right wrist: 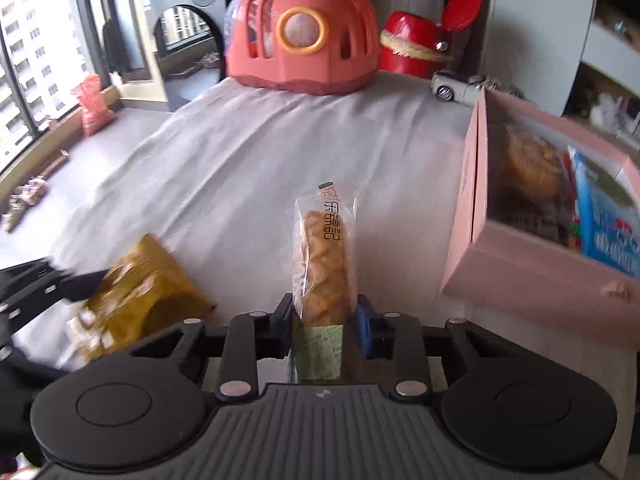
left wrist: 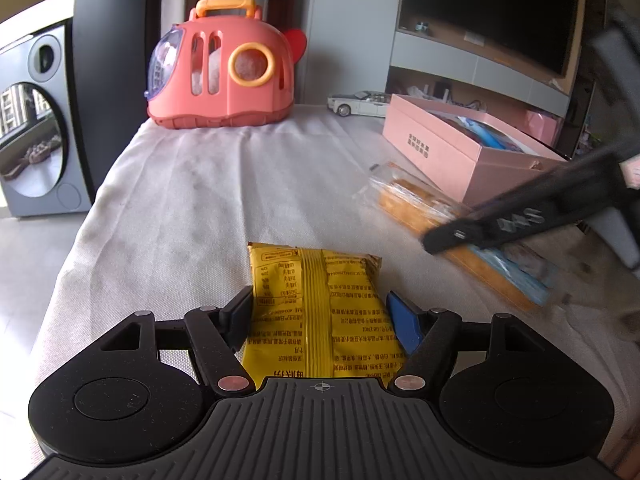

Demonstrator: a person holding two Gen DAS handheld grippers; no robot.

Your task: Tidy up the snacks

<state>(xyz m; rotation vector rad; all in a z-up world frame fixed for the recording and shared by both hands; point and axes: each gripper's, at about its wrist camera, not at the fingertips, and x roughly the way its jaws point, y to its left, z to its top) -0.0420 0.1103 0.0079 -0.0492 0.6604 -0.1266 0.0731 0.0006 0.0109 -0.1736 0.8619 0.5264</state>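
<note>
My left gripper (left wrist: 322, 314) is shut on a yellow snack packet (left wrist: 316, 292), its pads pressing both long sides; the same packet appears blurred at the lower left of the right wrist view (right wrist: 140, 296). My right gripper (right wrist: 324, 312) is shut on a long clear-wrapped pastry packet (right wrist: 322, 248) that points away from the camera. In the left wrist view this pastry packet (left wrist: 404, 196) lies right of centre, with one dark finger (left wrist: 500, 220) of the right gripper across it. An open pink box (right wrist: 520, 276) with several snacks inside stands just right of the pastry packet.
A white cloth (left wrist: 192, 200) covers the table. At its far end stand a pink toy carrier (left wrist: 220, 68), a white toy car (left wrist: 360, 102) and a red toy (right wrist: 416, 44). A washing machine (left wrist: 36, 120) is beyond the left edge, a TV unit (left wrist: 488, 20) at the right.
</note>
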